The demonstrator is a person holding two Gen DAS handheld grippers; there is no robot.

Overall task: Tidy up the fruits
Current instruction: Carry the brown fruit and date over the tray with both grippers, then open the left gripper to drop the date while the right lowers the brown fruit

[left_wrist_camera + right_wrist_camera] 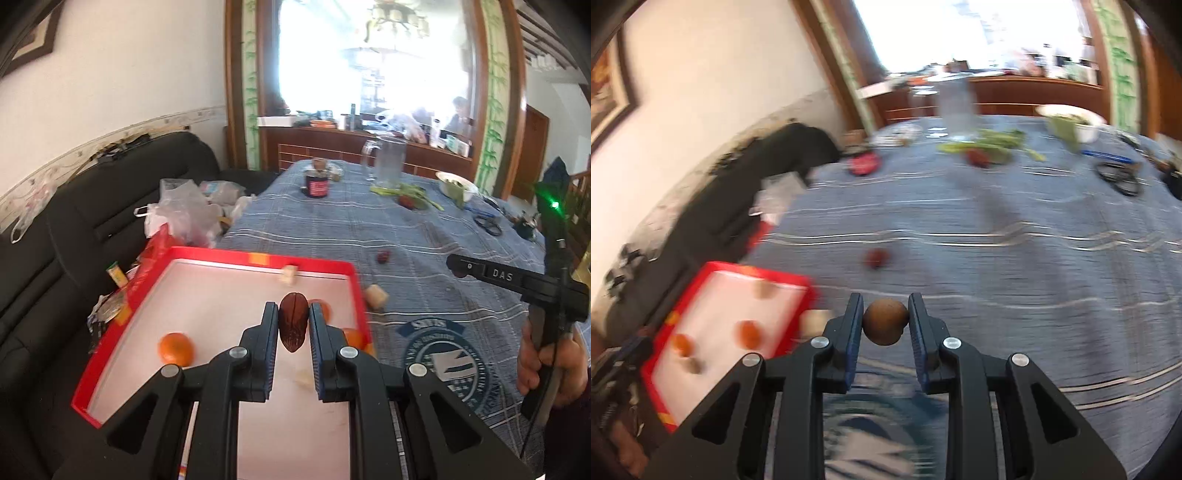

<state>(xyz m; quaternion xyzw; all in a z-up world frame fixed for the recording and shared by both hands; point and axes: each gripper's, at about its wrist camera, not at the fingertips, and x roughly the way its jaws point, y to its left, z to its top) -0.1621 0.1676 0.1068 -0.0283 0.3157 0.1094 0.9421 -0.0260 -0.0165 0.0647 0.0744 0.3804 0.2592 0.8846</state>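
While the left gripper (293, 321) pinches a date (293, 322) above the tray (258, 258), its jaws should lower before spreading; the right gripper (885, 322) grips a brown fruit (885, 322) beside the tray.

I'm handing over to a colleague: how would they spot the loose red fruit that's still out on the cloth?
Start at the red tray on the blue striped tablecloth. Just past its far right corner lies a small dark red fruit, alone on bare cloth. Unlike the oranges, it is outside the tray.

White wall (110, 74); black sofa (74, 229) beneath; bright wood-framed window (369, 66); chandelier (399, 20).
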